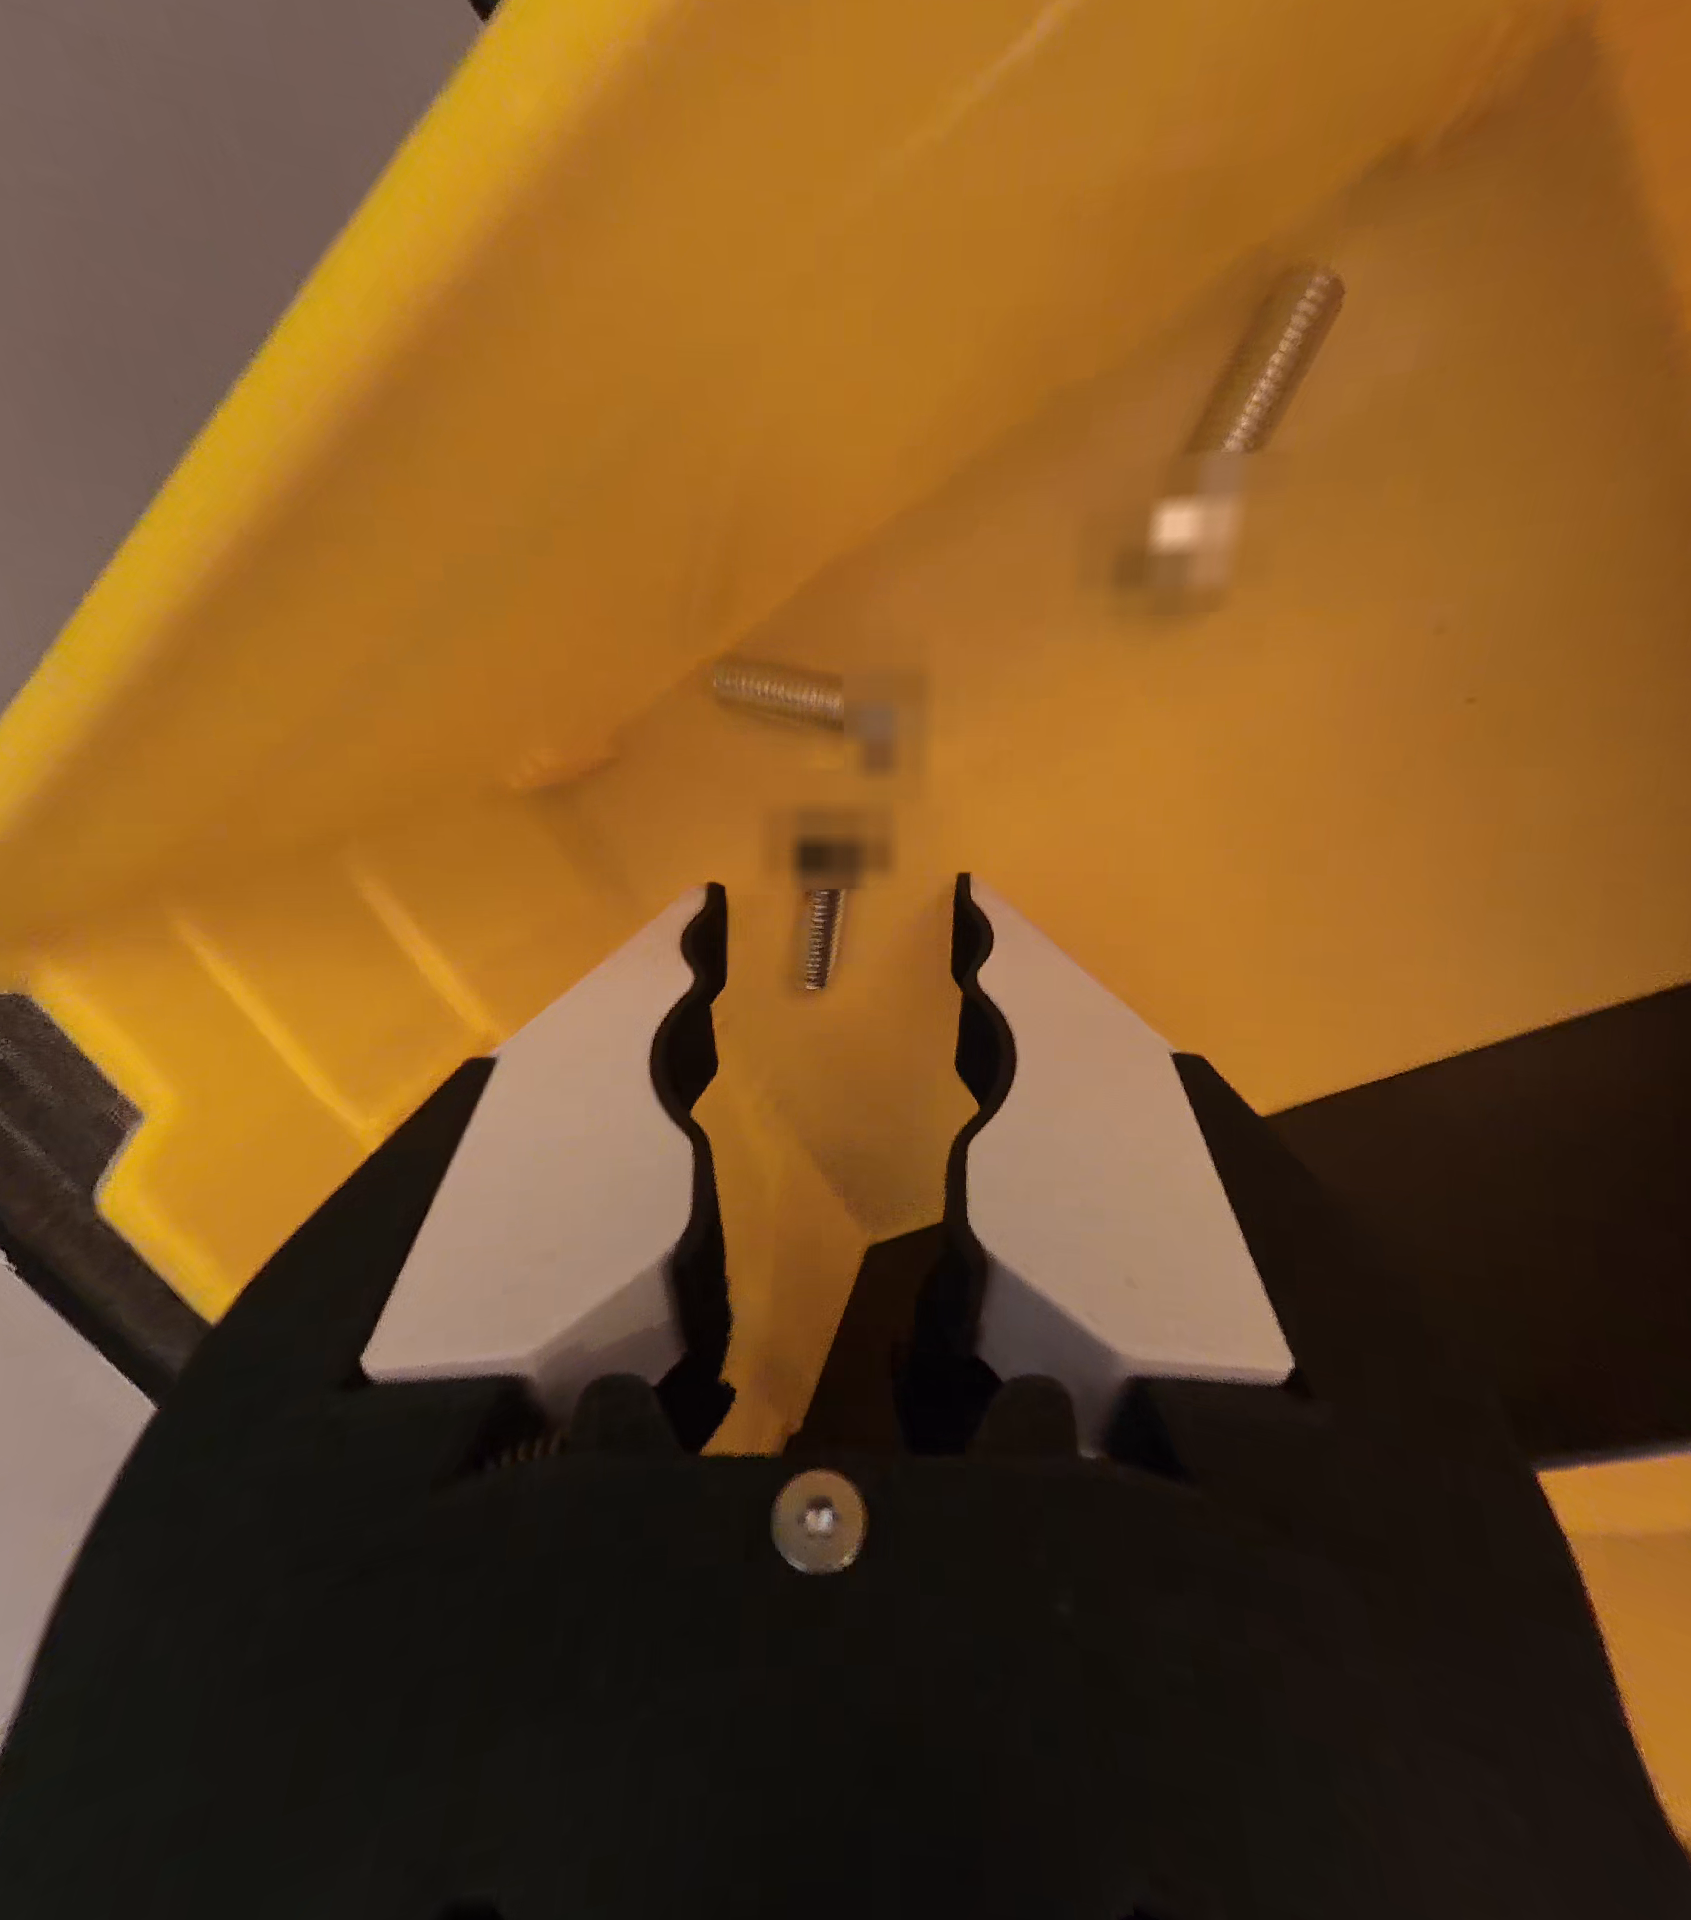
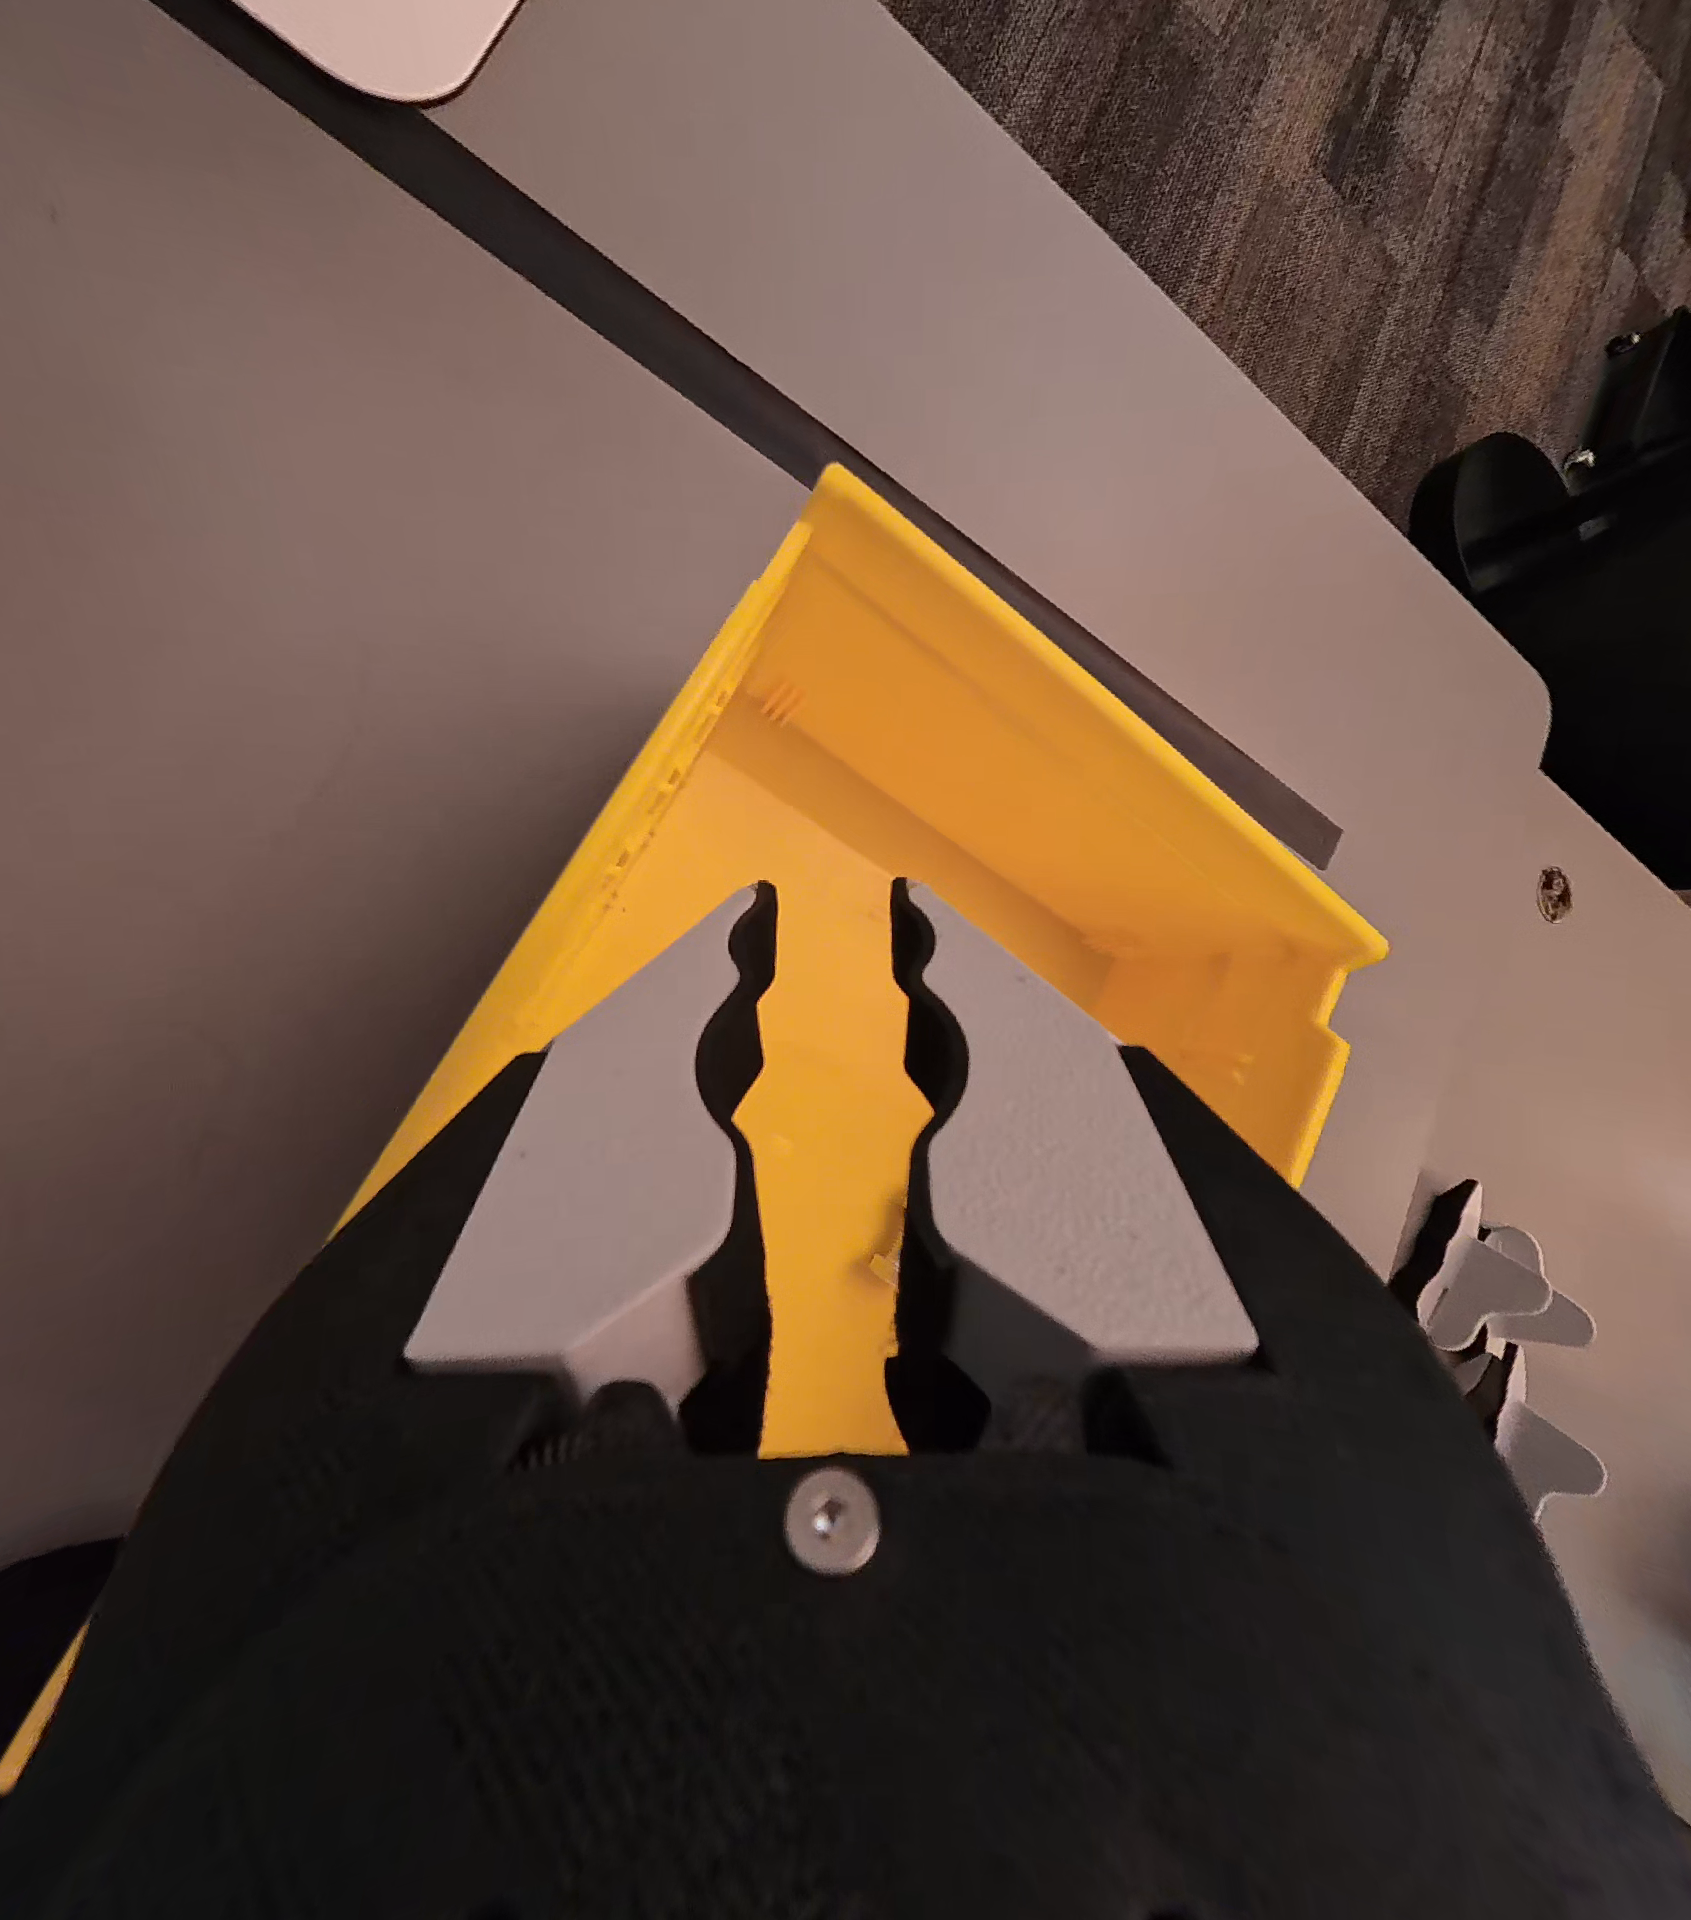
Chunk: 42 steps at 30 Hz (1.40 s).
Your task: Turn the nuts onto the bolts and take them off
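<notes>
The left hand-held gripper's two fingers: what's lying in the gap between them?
In the left wrist view, a small bolt lies on the yellow bin floor between the open left hand-held gripper fingertips, touching neither.

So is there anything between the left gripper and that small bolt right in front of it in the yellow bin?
Nothing visible. The left gripper is open, and the small bolt lies on the yellow bin floor just past its fingertips. The other two bolts lie farther off.

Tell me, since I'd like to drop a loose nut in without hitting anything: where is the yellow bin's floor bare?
Bare floor lies right of the left gripper, below the long bolt. Crowded: the short bolt by the wall and the small bolt between the fingertips.
</notes>
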Available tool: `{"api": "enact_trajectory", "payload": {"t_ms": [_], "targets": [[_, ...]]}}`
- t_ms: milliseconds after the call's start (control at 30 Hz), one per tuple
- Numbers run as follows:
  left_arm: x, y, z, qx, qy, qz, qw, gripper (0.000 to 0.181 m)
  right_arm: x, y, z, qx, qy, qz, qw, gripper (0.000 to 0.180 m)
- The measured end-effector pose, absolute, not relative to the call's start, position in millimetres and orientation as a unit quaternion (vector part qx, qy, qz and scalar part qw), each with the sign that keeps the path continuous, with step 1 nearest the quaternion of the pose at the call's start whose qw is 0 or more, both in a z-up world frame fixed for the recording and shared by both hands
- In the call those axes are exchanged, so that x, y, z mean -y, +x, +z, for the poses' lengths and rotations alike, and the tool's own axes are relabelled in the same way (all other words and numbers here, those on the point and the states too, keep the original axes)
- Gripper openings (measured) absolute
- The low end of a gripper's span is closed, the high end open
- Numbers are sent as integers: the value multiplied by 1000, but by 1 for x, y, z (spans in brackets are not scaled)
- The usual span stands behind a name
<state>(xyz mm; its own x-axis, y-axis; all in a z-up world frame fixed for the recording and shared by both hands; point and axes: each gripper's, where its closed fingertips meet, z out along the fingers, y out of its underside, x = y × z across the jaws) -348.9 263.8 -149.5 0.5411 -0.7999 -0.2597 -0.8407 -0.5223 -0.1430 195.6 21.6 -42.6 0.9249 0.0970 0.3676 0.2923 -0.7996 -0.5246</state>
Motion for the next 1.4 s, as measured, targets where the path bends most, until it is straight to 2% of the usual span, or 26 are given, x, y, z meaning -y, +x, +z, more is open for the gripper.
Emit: {"api": "enact_trajectory", "payload": {"t_ms": [267,333,400,633,767,933,1033,1167,1400], "targets": [[-267,-354,-153,-435,-889,61,129,33,-22,191,-52,124,-938,-171,275,21],[-263,-355,-154,-431,-893,58,120,26,-22,191,-53,127,-938,-169,274,21],[-261,-357,-156,-442,-887,72,113,8,-22,190,-52,128,-938,-169,275,21],[-251,-352,-148,-435,-894,65,87,8,-20,191,-51,133,-937,-173,273,21],[-243,-335,-108,-438,-887,65,135,8,-20,192,-50,132,-936,-173,275,21],[-198,-252,-36,-520,-816,18,251,8,-21,189,-51,138,-936,-175,273,21],[-137,-169,-16,-607,-739,-80,282,8,-22,184,-51,148,-935,-177,271,21],[-48,-85,-44,-697,-661,-190,203,8,-22,180,-52,159,-934,-178,267,21],[-11,-23,-88,-671,-665,-292,147,8,-22,180,-55,168,-934,-177,261,21]]}}
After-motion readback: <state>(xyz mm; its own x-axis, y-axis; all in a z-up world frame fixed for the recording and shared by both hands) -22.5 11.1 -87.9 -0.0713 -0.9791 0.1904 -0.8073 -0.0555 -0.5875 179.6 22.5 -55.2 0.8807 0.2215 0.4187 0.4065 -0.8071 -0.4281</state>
